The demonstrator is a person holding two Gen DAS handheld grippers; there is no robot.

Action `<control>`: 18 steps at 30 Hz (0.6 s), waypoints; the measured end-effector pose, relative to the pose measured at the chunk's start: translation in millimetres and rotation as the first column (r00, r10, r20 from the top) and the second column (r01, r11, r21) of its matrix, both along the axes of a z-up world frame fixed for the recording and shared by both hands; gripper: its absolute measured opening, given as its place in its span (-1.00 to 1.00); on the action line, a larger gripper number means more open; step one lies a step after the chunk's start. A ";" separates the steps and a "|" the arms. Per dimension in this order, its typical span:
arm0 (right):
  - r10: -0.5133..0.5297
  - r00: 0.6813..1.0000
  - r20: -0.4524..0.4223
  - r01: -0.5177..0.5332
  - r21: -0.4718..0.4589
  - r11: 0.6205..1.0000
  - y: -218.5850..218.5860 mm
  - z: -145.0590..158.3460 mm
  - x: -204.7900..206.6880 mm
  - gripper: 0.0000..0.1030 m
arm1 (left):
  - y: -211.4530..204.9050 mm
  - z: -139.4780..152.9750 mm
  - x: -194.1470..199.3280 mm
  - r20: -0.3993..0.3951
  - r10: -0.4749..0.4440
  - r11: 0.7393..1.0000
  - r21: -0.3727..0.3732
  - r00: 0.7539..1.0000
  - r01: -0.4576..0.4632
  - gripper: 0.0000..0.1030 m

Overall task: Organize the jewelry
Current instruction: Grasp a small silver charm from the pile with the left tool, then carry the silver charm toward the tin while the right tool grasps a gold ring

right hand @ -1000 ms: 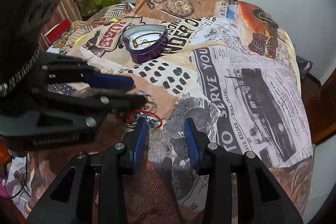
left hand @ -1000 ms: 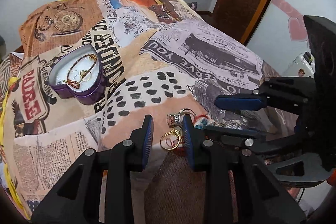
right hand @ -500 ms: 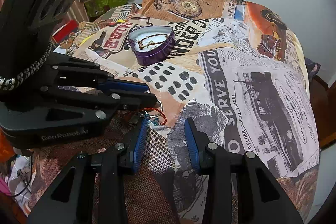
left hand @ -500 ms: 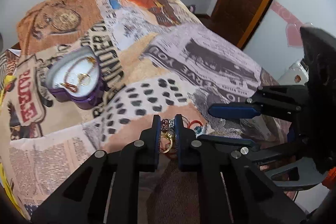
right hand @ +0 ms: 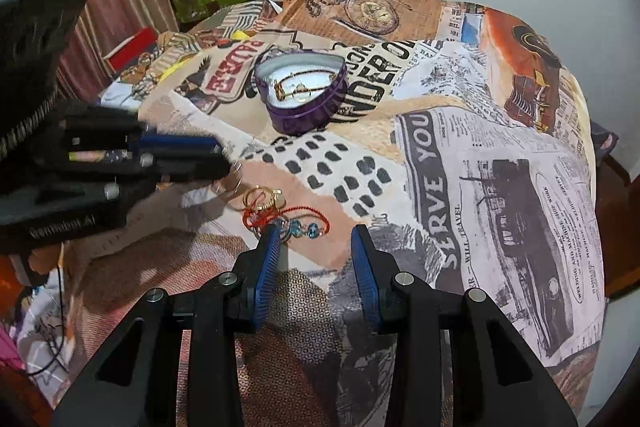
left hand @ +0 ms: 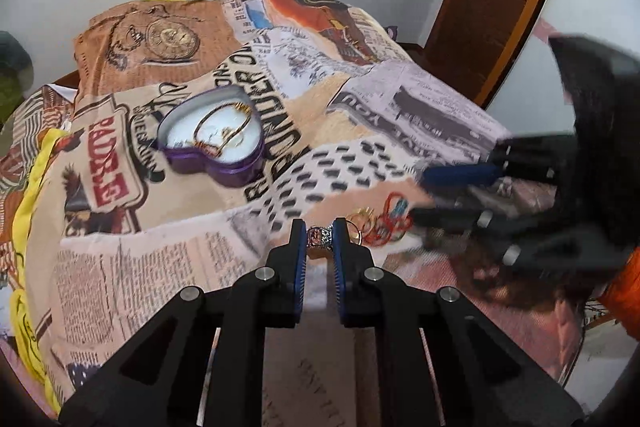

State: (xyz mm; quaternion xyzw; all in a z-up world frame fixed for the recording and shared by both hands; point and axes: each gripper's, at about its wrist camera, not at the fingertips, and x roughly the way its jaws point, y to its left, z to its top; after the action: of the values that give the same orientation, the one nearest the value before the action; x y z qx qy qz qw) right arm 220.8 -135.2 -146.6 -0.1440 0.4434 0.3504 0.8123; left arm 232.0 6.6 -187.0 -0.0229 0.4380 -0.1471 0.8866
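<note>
Ring (left hand: 320, 237) clenched between left tongs (left hand: 319, 233); right tongs (right hand: 314, 241) released beside red bracelet (right hand: 286, 217).

Right gripper (left hand: 452, 195) blurred (motion); ring pile (left hand: 366, 223) indistinct

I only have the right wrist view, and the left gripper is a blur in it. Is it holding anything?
Observer: Yes. In the left wrist view, the left gripper is shut on a sparkly silver ring.
Operator: How deep between the fingers?
Observer: At the very fingertips, with none of the ring further back along the pads.
Operator: Where is the tin from that camera?
Observer: The purple heart tin lies ahead and to the left of the held ring.
</note>
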 end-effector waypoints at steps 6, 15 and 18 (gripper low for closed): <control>-0.025 1.000 -0.011 0.025 0.041 0.999 -0.5 13.1 6.4 -0.35 | 4.5 -5.5 -9.3 0.005 0.019 1.000 0.011 1.000 -0.019 -0.78; 0.049 0.998 -0.035 -0.049 0.014 0.999 39.9 9.3 7.0 -0.35 | 23.8 -1.9 -19.0 0.026 0.056 0.998 0.000 0.998 -0.056 -0.78; 0.073 0.997 -0.038 -0.074 -0.028 0.997 49.0 0.6 5.5 -0.35 | 31.8 -2.5 -21.7 0.024 0.065 0.998 -0.007 0.998 -0.065 -0.78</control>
State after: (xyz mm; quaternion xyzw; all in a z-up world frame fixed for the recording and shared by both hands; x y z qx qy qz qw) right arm 226.3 -86.2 -146.0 -0.1654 0.4578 0.3761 0.7885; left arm 210.3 38.4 -189.5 -0.0379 0.4258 -0.1200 0.8960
